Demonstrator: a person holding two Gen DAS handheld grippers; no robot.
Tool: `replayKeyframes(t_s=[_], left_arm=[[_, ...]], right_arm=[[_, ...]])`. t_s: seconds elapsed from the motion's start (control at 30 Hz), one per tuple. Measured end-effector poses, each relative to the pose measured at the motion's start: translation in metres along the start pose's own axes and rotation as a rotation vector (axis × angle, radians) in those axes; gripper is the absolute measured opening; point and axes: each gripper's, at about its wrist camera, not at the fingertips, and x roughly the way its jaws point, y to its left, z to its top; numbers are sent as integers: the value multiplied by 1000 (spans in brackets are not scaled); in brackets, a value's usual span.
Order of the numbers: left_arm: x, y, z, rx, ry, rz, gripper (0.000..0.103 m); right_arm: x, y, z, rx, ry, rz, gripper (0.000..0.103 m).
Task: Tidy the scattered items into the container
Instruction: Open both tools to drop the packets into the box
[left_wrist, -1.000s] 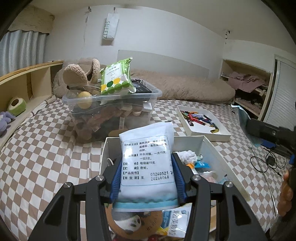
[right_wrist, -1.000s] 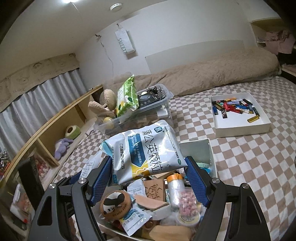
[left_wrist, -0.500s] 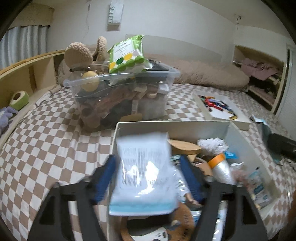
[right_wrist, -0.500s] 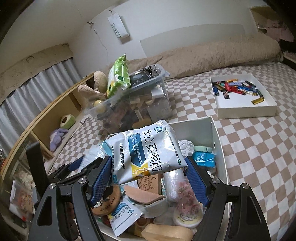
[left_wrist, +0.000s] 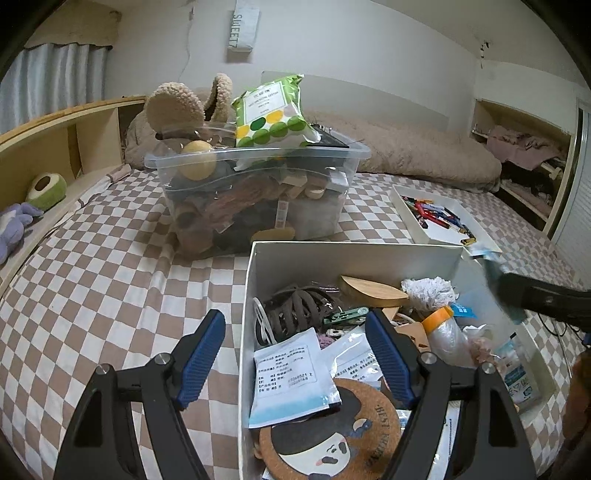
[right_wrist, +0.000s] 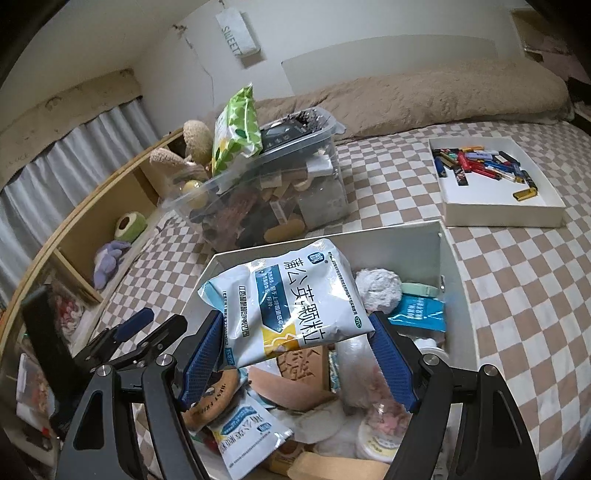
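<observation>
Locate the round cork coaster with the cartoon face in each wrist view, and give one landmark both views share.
Left wrist view: cork coaster at bottom centre, inside the white box, partly under a white sachet.
Right wrist view: cork coaster at lower left of centre, only its edge showing behind the right gripper's left finger.
Shared landmark: the green wipes pack atop the clear bin.

Dim, even indoor light; soft shadows, no glare.
Strong fisheye bending and dark vignette at corners; both views mostly sharp, slight blur at right edge of left view.

White sachet (left_wrist: 291, 376) flat in white box (left_wrist: 245, 332); blue-white sachet (right_wrist: 291, 302) tilted above box.
</observation>
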Motion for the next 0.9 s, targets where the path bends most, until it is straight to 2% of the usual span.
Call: replayKeyframes(t_s=[0.3, 0.4, 0.47, 0.53, 0.9], left_arm=[[-7, 7, -3, -1, 2, 6, 78], [-8, 8, -4, -3, 1, 6, 79], [-9, 9, -4, -6, -1, 10, 90], [-10, 9, -3, -4, -9, 13, 93], [-14, 7, -4, 3, -7, 13, 93]], right_arm=[[40, 16, 21, 35, 64, -13, 79], [50, 15, 26, 53, 79, -13, 88], [55, 15, 27, 58, 85, -22, 95], [54, 15, 26, 51, 66, -35, 98], [20, 13, 21, 39, 11, -10, 98]])
